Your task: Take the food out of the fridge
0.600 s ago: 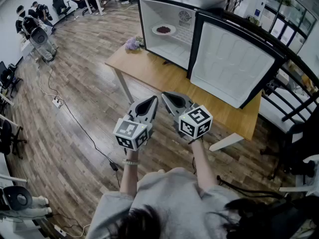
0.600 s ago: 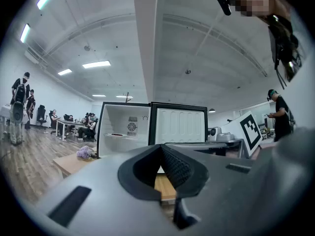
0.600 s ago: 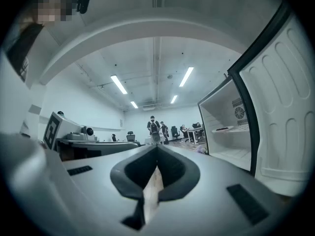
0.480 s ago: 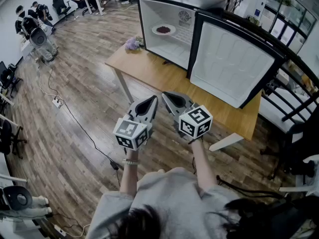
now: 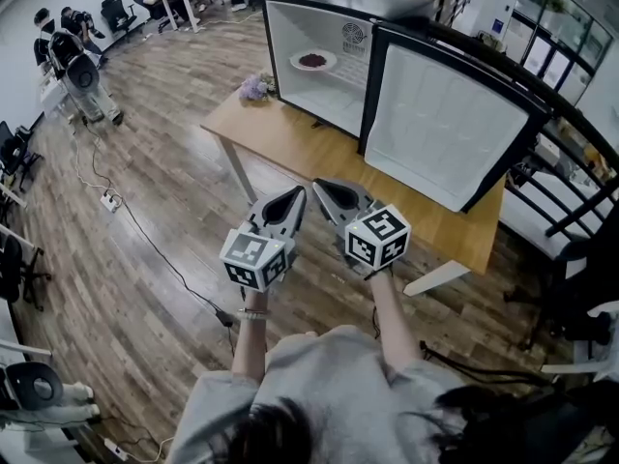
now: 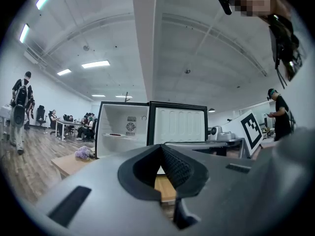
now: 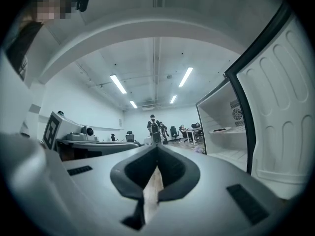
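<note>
A small white fridge (image 5: 319, 66) with a black frame stands on a wooden table (image 5: 290, 138), its door (image 5: 440, 129) swung wide to the right. On its shelf sits a white plate of dark food (image 5: 312, 60), also seen as the plate (image 6: 115, 134) and the plate (image 7: 221, 130) in the gripper views. My left gripper (image 5: 298, 193) and right gripper (image 5: 319, 187) hover side by side short of the table's near edge, far from the fridge. Both hold nothing, and their jaws meet at the tips.
A bunch of purple flowers (image 5: 255, 87) lies on the table left of the fridge. Cables and a power strip (image 5: 109, 199) run over the wooden floor on the left. Office chairs, desks and people stand far off; a black railing (image 5: 571, 153) runs along the right.
The fridge and table have slid slightly left in the head view as the head turned. Both grippers keep their places and stay shut.
</note>
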